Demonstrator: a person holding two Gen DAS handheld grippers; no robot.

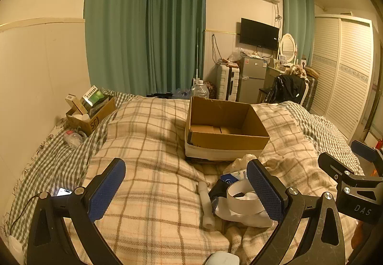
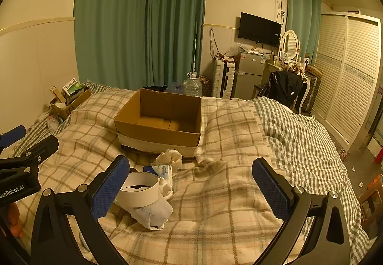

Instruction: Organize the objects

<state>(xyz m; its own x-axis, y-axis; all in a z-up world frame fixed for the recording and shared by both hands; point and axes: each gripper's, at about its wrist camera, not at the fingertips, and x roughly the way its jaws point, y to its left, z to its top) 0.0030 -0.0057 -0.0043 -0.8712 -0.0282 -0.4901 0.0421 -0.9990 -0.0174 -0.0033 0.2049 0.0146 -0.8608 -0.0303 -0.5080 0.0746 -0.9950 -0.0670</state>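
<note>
An open, empty cardboard box stands on the plaid blanket. In front of it lies a small heap: a white band rolled into a ring, white cloth, a crumpled cream item, a blue-and-white packet and a white tube. My left gripper stands open low over the blanket, its right finger beside the heap. My right gripper is open too, its left finger beside the ring. Neither holds anything.
A smaller carton full of packages sits at the bed's far left by the wall, a plastic bottle beside it. A phone lies left. A white device pokes in at the bottom edge. Fridge, suitcase, chair and wardrobe stand beyond.
</note>
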